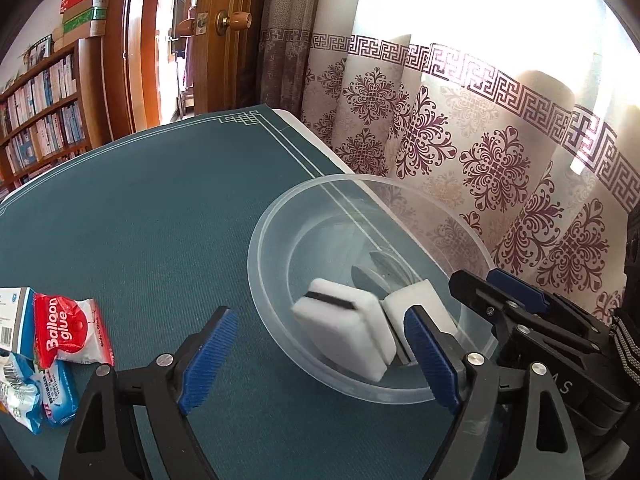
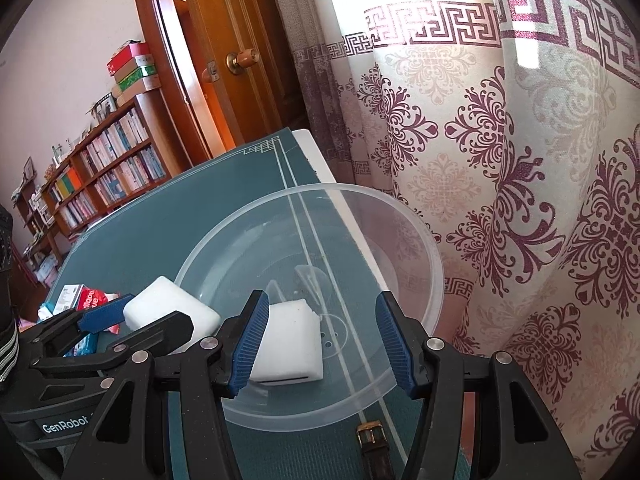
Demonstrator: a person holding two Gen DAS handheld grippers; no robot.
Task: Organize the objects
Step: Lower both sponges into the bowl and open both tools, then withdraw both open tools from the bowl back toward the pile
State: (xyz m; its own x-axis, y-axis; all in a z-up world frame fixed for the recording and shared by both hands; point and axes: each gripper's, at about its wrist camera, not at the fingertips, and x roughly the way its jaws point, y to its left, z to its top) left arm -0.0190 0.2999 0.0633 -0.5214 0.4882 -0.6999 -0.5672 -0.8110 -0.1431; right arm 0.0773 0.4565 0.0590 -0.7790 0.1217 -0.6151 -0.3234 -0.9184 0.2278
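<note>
Over the clear bowl [image 1: 360,376], our left gripper [image 1: 320,360] gapes empty above the white block [image 1: 340,332]; our right gripper [image 2: 324,340], half-open, holds nothing.

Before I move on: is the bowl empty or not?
Not empty. Two white blocks sit in the clear bowl: one block leans tilted by the near wall, the other beside it.

Bookshelf [image 1: 40,104] by wood door [image 1: 224,40]; sunlit patterned curtain [image 1: 480,140] at right
</note>
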